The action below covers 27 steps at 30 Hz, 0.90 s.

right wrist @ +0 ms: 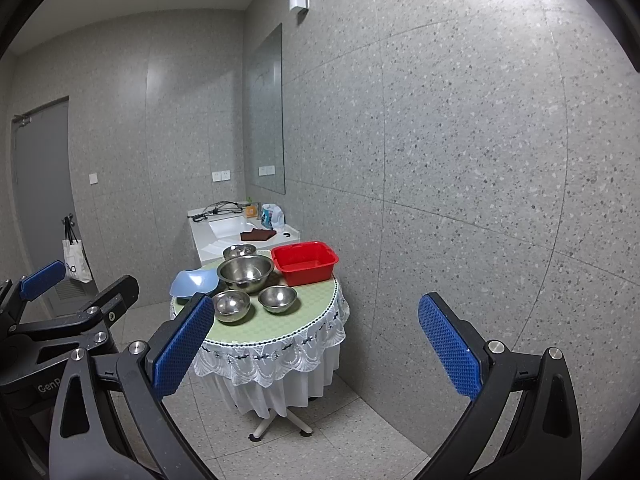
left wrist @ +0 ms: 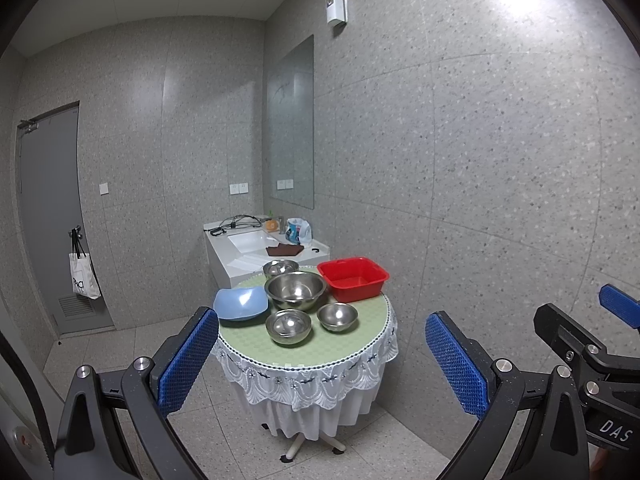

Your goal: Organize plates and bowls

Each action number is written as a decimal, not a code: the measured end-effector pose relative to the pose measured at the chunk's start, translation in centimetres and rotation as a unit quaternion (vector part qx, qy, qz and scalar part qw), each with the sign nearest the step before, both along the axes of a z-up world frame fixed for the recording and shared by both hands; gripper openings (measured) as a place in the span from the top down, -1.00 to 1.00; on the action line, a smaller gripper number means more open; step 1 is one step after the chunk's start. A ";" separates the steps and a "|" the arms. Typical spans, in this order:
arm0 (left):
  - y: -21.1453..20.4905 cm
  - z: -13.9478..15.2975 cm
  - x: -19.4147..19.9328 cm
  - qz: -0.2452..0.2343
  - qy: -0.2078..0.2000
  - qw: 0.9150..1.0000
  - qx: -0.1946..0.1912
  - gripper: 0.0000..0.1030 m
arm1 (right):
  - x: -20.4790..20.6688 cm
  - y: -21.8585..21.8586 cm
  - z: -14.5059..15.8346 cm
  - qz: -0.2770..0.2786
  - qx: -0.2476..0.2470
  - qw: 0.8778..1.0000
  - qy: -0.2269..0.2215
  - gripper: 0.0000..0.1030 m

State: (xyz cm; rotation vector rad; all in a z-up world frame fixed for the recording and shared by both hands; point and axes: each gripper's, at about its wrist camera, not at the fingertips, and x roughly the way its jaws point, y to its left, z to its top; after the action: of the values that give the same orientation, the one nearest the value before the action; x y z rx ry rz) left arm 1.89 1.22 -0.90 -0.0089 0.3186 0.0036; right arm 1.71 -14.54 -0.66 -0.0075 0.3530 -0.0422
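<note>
A small round table [left wrist: 360,350] [right wrist: 304,316] with a green cloth holds a large steel bowl [left wrist: 296,290] [right wrist: 245,272], two small steel bowls in front [left wrist: 288,326] [left wrist: 337,316], another steel bowl behind [left wrist: 280,268], a blue plastic bowl [left wrist: 240,303] [right wrist: 194,283] at the left and a red plastic basin [left wrist: 353,278] [right wrist: 305,262] at the right. My left gripper [left wrist: 320,364] is open and empty, well short of the table. My right gripper [right wrist: 316,344] is open and empty too, also short of the table. The right gripper also shows in the left wrist view [left wrist: 580,340].
A white sink counter [left wrist: 256,248] with cables, a brown cloth and a bottle stands behind the table against the wall. A mirror [left wrist: 292,124] hangs above. A grey door [left wrist: 48,216] with a hanging tote bag is at the left. Speckled wall runs along the right.
</note>
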 end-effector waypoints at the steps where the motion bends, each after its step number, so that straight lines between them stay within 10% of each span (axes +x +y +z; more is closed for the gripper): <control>1: 0.0 0.0 0.1 0.000 0.001 1.000 0.000 -0.99 | 0.0 -0.1 0.0 0.000 0.000 1.000 0.000 -1.00; 27: -1.8 -1.7 2.7 0.030 0.016 0.999 -0.004 -0.99 | 2.5 -2.0 -1.8 0.036 -0.001 0.999 0.015 -1.00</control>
State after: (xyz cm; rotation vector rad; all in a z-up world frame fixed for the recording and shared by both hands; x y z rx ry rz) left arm 4.62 -0.54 -2.60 -0.0260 0.3494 0.0629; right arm 4.24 -16.53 -2.43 -0.0232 0.3825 0.0290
